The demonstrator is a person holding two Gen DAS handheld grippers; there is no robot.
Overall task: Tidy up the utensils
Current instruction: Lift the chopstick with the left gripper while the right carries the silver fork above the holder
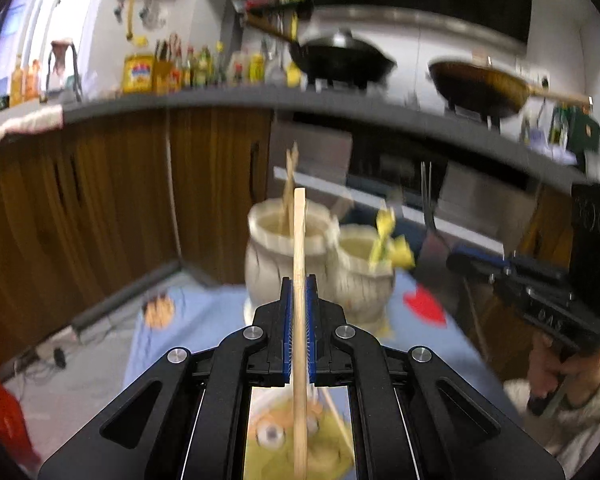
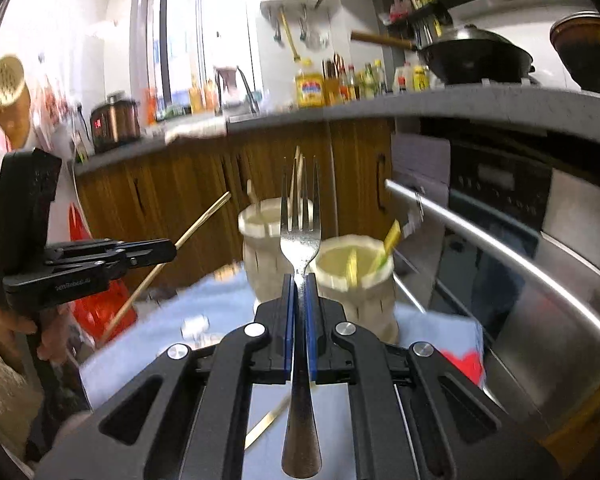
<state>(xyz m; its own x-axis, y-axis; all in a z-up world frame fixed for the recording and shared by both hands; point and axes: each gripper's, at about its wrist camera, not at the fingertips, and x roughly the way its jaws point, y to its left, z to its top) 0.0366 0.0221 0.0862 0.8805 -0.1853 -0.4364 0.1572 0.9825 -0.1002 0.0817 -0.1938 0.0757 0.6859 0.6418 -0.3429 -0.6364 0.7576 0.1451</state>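
My left gripper is shut on a wooden chopstick that stands upright between the blue pads, above the table. My right gripper is shut on a metal fork, tines up. Beyond both stand two cream holders on a light blue cloth: the left holder has wooden sticks in it, the right holder has yellow-handled utensils. The left view also shows the right gripper with the fork. In the right view, the left gripper holds the chopstick at the left.
A loose chopstick lies on the cloth below my right gripper. Wooden cabinets and a counter with bottles and two woks stand behind. An oven with a steel handle is at the right. A red bag sits low left.
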